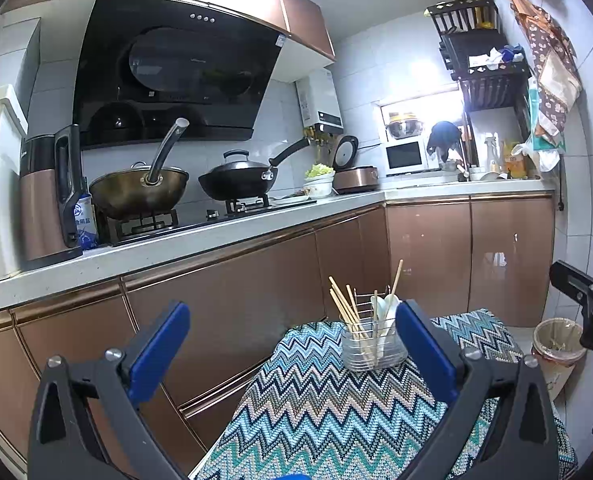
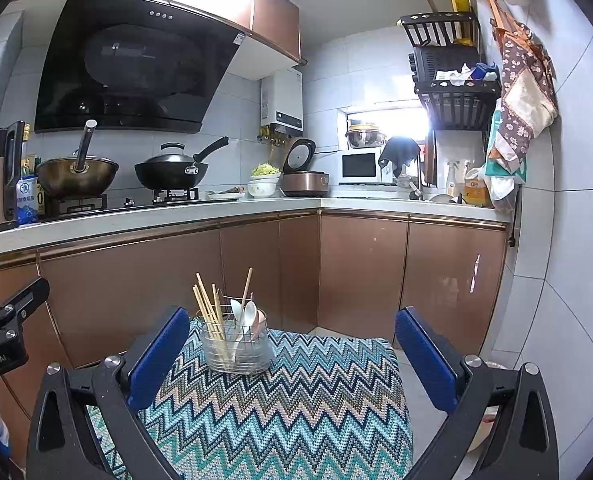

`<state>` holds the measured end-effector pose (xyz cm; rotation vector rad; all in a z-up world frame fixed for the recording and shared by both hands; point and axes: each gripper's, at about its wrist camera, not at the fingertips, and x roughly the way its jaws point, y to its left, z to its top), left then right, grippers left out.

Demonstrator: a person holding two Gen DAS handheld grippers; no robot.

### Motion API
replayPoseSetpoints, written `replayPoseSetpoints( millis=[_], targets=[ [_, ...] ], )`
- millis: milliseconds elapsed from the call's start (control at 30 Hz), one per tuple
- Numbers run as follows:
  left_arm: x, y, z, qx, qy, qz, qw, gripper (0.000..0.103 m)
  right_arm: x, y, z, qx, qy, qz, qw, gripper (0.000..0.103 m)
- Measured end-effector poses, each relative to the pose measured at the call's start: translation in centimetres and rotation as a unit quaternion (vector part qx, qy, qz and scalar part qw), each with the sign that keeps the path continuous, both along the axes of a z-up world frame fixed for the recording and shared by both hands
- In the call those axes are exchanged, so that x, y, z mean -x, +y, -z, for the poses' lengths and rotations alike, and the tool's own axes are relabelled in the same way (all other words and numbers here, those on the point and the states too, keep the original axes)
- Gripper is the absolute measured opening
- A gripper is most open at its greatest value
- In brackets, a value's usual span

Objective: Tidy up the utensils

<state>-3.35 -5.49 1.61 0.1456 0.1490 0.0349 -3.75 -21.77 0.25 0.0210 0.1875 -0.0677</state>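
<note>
A wire utensil holder with a clear liner (image 1: 370, 346) (image 2: 236, 350) stands on the far part of a small table under a zigzag cloth (image 1: 336, 404) (image 2: 288, 408). Several wooden chopsticks (image 1: 346, 310) (image 2: 208, 308) lean in its left side. White spoons (image 1: 388, 308) (image 2: 244, 316) stand in its right side. My left gripper (image 1: 292, 344) is open and empty, raised above the table's near part, the holder just inside its right finger. My right gripper (image 2: 292, 348) is open and empty too, the holder near its left finger. The right gripper shows at the edge (image 1: 584, 304).
Copper cabinet fronts (image 2: 168, 280) run behind the table under a white counter (image 2: 176, 216) with two woks (image 2: 76, 176), a rice cooker (image 2: 304, 182) and a microwave (image 2: 360, 168). A lined waste bin (image 1: 556, 344) stands on the floor right of the table.
</note>
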Motion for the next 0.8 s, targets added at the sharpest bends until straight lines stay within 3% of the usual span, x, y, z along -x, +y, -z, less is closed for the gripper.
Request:
replayPoseSetpoints(
  millis=[800],
  targets=[
    [-0.21,-0.16,0.40,-0.003,0.001,0.000,1.0000,0.103,0.13,-0.40,0.31,0.000,0.003,0.003,1.000,0.103]
  ],
)
